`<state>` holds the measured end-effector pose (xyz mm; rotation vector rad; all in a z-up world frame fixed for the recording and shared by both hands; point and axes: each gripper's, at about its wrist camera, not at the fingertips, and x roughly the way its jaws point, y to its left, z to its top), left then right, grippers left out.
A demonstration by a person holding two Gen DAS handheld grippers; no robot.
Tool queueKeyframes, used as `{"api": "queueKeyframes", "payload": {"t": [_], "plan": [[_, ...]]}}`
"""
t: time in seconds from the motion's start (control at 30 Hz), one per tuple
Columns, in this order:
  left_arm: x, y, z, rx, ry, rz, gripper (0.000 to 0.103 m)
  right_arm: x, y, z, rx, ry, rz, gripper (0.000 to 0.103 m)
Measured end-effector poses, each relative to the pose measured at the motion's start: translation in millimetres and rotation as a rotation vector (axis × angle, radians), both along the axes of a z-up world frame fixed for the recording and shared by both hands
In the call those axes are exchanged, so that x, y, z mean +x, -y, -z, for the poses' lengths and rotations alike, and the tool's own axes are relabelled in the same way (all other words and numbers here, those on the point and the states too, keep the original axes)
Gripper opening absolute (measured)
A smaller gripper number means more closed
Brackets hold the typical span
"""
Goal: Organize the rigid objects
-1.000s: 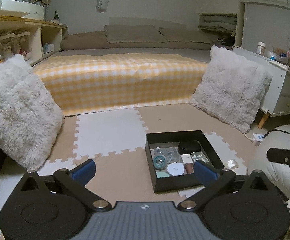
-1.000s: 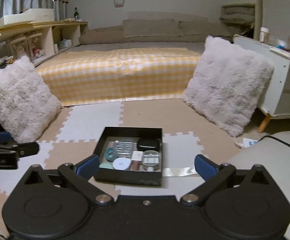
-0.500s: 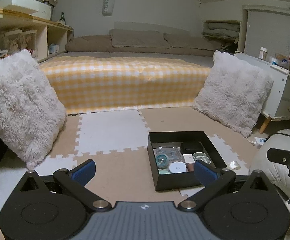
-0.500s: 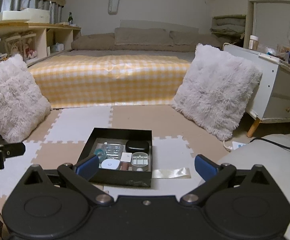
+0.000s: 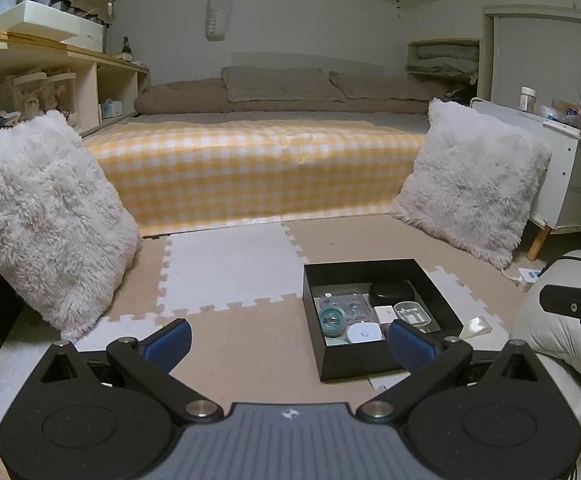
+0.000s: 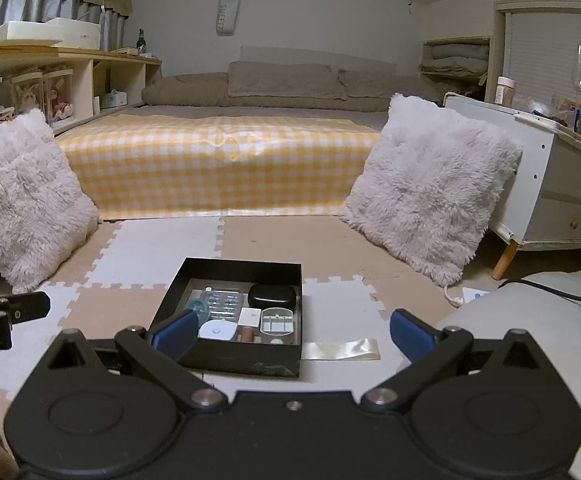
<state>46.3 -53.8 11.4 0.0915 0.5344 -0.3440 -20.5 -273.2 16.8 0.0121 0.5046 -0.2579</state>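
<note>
A black open box (image 5: 354, 268) (image 6: 286, 268) sits on the foam floor mat. It holds several small items: a black case (image 6: 271, 295), a clear blister tray (image 6: 223, 302), a white round gadget (image 6: 217, 329), a grey plastic holder (image 6: 276, 319) and a teal roll (image 5: 331, 317). My left gripper (image 5: 290, 342) is open and empty, above the mat just left of the box. My right gripper (image 6: 292, 334) is open and empty, raised over the box's near edge.
A bed with a yellow checked cover (image 5: 258, 168) lies behind. Two fluffy white cushions (image 5: 42, 220) (image 5: 470, 188) lean at left and right. A white cabinet with bottles (image 6: 558, 168) stands at right. A glossy strip (image 6: 342, 350) lies right of the box.
Both cameras have tilted up and drawn back a little, so the box sits lower in view. Both grippers stay open and empty.
</note>
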Motion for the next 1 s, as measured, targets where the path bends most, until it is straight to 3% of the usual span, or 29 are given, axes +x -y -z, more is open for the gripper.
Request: {"api": "queueKeyframes", "payload": {"t": [1.0], "plan": [[0.6,-1.8,0.5,-0.002,-0.005,-0.006,0.103,-0.3,-1.9,0.5,-0.001,0.002,-0.010,0.103]]}}
